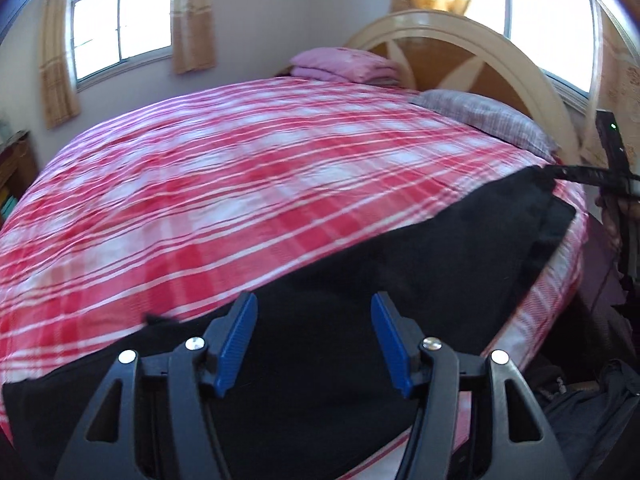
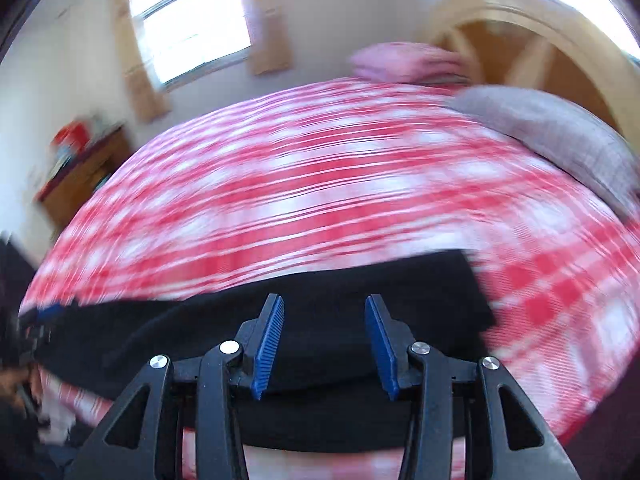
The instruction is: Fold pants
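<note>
Bedding first: the wide bed under its red-and-white plaid cotton cover [image 1: 240, 168] fills both views, with an arched cream wooden headboard [image 1: 460, 40] at the far right, a folded pink blanket [image 1: 344, 66] and a grey checked pillow [image 1: 488, 120] in front of it. That broad flat cover is the working surface, and most of it lies bare beyond the garment.

Along the near edge of the bed lies the pair of black fabric pants [image 1: 400, 248], stretched as a long band from near left to far right. Its far edge looks fairly straight; near the left end a small tuft of cloth sticks up.

Over the pants hangs the left gripper [image 1: 314, 340], its blue ribbed pads spread with nothing between them, only cloth lying below. The right gripper [image 2: 324, 344] hangs above the same band towards its right end, pads also apart and pinching nothing. Both views are smeared, the right one heavily.

I judge the pants to be laid out flat or once folded, and the next grasp is what matters. To do it well, each gripper should come down on a corner or edge at opposite ends of the band, bite through all layers, lift evenly, and carry the cloth over so edges meet squarely. The stray tuft at the left should be flattened first, or it will bunch inside the fold.
</note>
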The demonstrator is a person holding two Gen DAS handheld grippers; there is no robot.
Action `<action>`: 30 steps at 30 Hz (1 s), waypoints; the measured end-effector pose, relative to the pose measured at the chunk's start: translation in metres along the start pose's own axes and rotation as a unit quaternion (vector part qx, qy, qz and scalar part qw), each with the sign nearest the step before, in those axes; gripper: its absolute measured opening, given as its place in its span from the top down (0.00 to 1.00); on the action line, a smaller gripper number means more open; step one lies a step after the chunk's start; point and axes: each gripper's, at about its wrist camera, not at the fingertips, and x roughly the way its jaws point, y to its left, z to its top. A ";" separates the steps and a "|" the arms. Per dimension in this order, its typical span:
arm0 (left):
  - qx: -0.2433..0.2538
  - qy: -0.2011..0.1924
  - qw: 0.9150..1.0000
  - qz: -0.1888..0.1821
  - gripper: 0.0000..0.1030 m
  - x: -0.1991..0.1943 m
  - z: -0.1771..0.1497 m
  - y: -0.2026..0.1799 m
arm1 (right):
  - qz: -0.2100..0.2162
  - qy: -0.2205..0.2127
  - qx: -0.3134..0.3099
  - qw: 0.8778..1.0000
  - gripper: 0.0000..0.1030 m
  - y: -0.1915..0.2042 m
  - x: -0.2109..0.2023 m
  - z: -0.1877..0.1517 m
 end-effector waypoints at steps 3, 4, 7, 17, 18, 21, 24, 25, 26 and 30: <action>0.002 -0.003 1.000 -0.028 0.40 0.005 0.003 -0.019 | -0.021 -0.016 0.047 0.999 0.57 -0.033 -0.010 0.001; -0.006 -0.006 0.999 -0.041 0.40 0.005 0.002 -0.024 | -0.024 -0.017 0.056 0.998 0.57 -0.039 -0.010 0.003; -0.019 0.005 0.999 -0.042 0.35 0.014 -0.005 -0.027 | -0.027 -0.017 0.082 0.996 0.57 -0.057 -0.010 0.006; -0.056 0.044 0.997 -0.016 0.35 0.037 -0.023 -0.012 | -0.010 0.017 0.141 0.990 0.57 -0.089 0.012 -0.005; -0.055 0.053 0.997 -0.016 0.34 0.041 -0.026 -0.013 | -0.008 0.016 0.140 0.990 0.57 -0.091 0.013 -0.006; -0.062 0.064 0.996 -0.016 0.33 0.049 -0.030 -0.013 | -0.005 0.013 0.125 0.992 0.60 -0.087 0.013 -0.006; -0.058 0.061 0.996 -0.016 0.31 0.047 -0.031 -0.015 | -0.021 0.021 0.126 0.992 0.61 -0.090 0.018 -0.008; -0.059 0.061 0.996 -0.017 0.30 0.048 -0.031 -0.014 | -0.021 0.022 0.133 0.991 0.61 -0.094 0.020 -0.008; -0.059 0.061 0.996 -0.017 0.30 0.048 -0.031 -0.014 | -0.018 0.024 0.141 0.990 0.61 -0.097 0.022 -0.009; -0.058 0.060 0.996 -0.018 0.29 0.049 -0.032 -0.014 | 0.029 0.018 0.152 0.988 0.93 -0.100 0.023 -0.011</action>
